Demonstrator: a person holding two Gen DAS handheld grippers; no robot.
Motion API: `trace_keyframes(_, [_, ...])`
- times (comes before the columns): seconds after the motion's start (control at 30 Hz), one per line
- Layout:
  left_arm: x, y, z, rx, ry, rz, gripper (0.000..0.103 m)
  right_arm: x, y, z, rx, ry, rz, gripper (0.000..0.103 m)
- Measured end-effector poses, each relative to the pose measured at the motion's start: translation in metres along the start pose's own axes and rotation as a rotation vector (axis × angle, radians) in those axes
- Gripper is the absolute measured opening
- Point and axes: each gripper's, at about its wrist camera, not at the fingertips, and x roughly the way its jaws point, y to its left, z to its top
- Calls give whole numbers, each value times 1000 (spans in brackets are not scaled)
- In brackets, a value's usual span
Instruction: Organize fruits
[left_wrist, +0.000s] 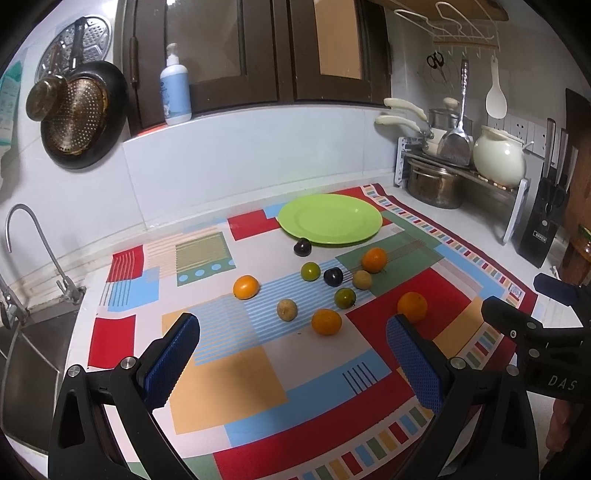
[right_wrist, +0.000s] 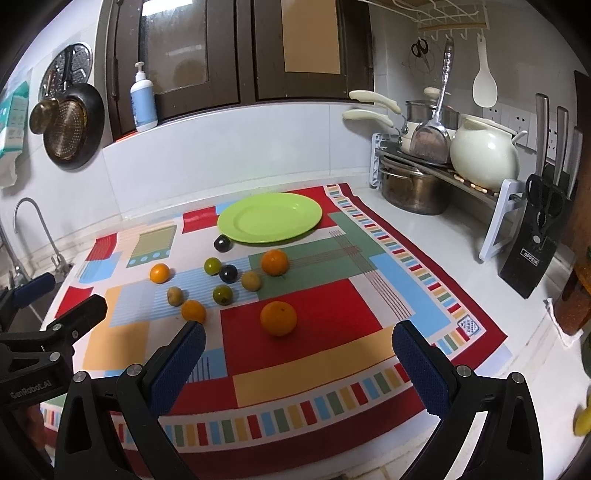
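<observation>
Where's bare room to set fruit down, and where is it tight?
The green plate is bare. Free cloth lies between both open grippers and the nearest oranges, and right of them toward the striped border. It is crowded in the fruit cluster just before the plate.

We are wearing no sleeves in view; we are carrying black-framed grippers, left gripper and right gripper, each showing blue textured pads, silver screws, and white lettering beside the screws
</observation>
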Motion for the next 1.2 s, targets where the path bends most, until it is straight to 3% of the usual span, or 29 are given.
trace_keyframes(0.1, [7, -1, 0, 7, 15, -17, 103, 7, 0, 1, 0, 19, 4, 102])
trace_keyframes(0.57, [63, -7, 1, 28, 167, -158, 77, 54, 2, 4, -14, 140, 53, 99])
trace_keyframes(0.87, [108, -6, -1, 17, 297, -248, 60, 93, 6, 6, -7, 234, 86, 88])
trace_keyframes(1.2, [145, -9, -6, 29, 380, -292, 45, 131, 8, 1, 8, 335, 120, 75])
